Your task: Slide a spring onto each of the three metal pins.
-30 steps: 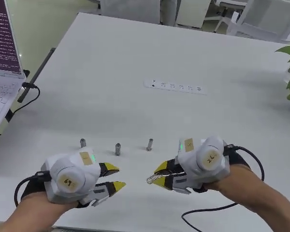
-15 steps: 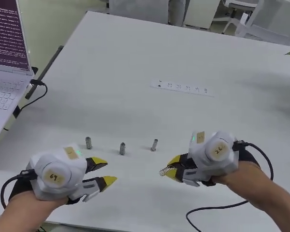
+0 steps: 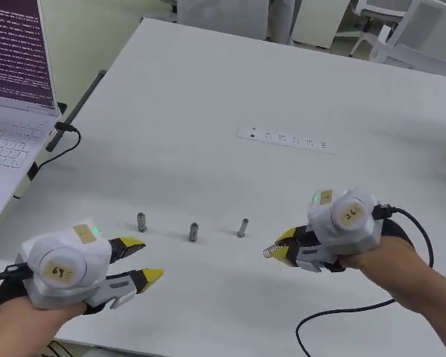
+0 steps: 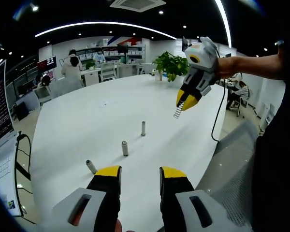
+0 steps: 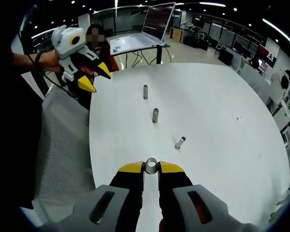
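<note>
Right gripper [image 3: 281,251]: fingers clenched on a small coiled steel spring [image 3: 270,251]. The spring sticks out past my yellow tips. In the right gripper view I see it end-on between them.

I hold it above the white desk [image 3: 208,97], close to the near edge. It is just right of the pin row and touches no pin.

Three short grey metal pins stand in a row along the near edge:
- left pin [image 3: 141,222]: looks ribbed, as if coiled over.
- middle pin [image 3: 194,232]: looks ribbed, the same.
- right pin [image 3: 242,227]: smooth and bare, the nearest to the spring.

Left gripper [image 3: 143,260]: fingers released, nothing between them. It hangs over the near edge, left of the row.

An open silver laptop [image 3: 11,97] sits at the left edge, and a white power strip [image 3: 286,138] lies toward the middle.
</note>
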`<action>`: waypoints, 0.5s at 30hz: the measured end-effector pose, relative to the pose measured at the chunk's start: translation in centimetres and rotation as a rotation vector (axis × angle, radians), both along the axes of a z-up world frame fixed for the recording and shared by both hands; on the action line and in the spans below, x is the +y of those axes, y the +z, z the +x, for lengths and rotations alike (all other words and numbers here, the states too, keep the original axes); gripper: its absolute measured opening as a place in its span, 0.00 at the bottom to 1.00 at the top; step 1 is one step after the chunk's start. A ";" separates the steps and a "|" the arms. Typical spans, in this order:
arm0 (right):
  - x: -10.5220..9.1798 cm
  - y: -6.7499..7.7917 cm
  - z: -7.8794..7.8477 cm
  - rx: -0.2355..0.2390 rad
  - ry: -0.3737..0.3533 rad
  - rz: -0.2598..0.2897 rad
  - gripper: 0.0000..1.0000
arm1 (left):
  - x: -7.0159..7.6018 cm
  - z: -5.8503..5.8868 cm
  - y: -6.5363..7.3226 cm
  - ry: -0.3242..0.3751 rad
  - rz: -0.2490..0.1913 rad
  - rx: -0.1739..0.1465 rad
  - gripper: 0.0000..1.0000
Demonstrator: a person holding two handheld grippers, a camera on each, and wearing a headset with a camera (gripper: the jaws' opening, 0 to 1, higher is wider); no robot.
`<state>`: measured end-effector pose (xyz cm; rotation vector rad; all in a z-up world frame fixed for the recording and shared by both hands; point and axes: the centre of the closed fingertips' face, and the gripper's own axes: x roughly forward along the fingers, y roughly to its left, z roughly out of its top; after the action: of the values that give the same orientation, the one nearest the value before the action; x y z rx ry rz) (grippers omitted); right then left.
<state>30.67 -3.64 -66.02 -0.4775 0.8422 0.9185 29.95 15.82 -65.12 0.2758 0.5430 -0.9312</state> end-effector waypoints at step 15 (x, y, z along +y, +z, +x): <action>-0.7 -1.8 2.0 0.036 -0.007 -0.017 0.08 | 3.1 0.9 -0.6 0.094 -0.022 0.029 0.38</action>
<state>32.69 -4.30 -67.82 -0.4738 0.8845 0.9160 30.86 18.94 -65.73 0.2153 0.5671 -0.8505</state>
